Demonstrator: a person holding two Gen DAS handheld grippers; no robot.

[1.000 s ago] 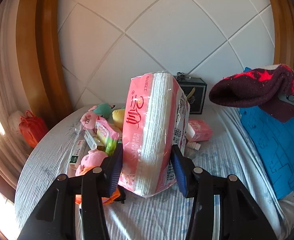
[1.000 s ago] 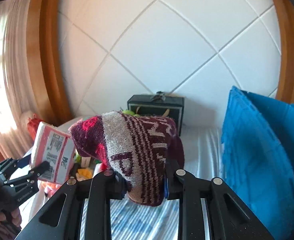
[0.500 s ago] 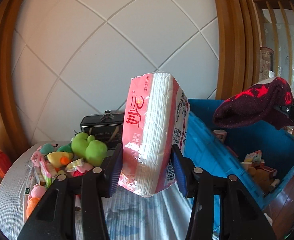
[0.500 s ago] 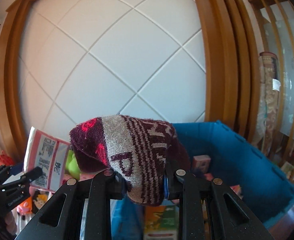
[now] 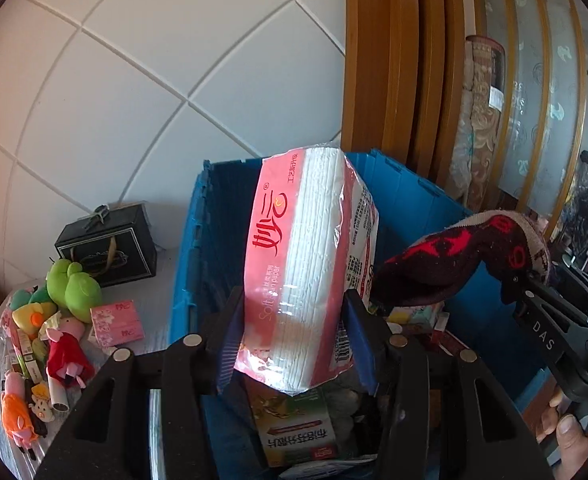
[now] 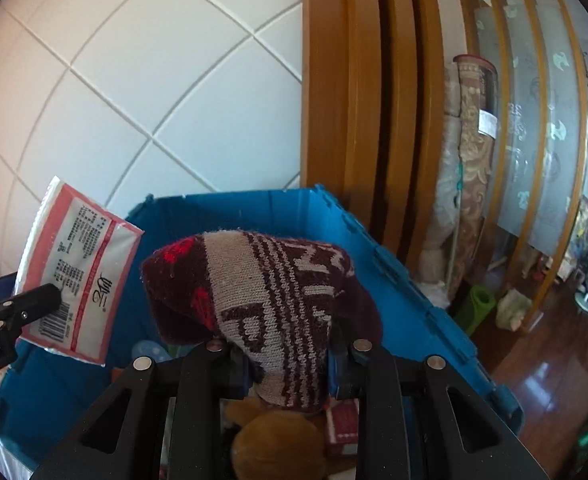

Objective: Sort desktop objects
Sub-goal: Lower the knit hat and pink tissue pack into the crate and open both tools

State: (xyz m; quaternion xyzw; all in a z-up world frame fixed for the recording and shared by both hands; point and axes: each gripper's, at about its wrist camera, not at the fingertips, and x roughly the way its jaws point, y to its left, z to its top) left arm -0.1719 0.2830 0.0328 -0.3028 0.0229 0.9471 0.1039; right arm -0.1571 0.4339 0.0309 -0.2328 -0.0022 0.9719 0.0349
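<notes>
My left gripper [image 5: 294, 332] is shut on a pink and white pack of tissue paper [image 5: 305, 264] and holds it upright above the open blue crate [image 5: 198, 240]. My right gripper [image 6: 290, 364] is shut on a maroon knitted sock [image 6: 270, 300] with red and beige patterns, also above the blue crate [image 6: 409, 292]. In the left wrist view the sock [image 5: 461, 256] hangs to the right of the pack. In the right wrist view the pack [image 6: 78, 272] is at the left.
The crate holds a green tissue box [image 5: 294, 428], a brown plush toy [image 6: 278, 444] and small boxes. Left of the crate, on the table, lie a green plush [image 5: 74, 284], a pig doll [image 5: 66, 344], a pink packet [image 5: 118, 322] and a black gift box [image 5: 110, 244].
Both grippers have swung right from over the table to above the blue crate, each still carrying its object. The crate's inside now lies right below them.
</notes>
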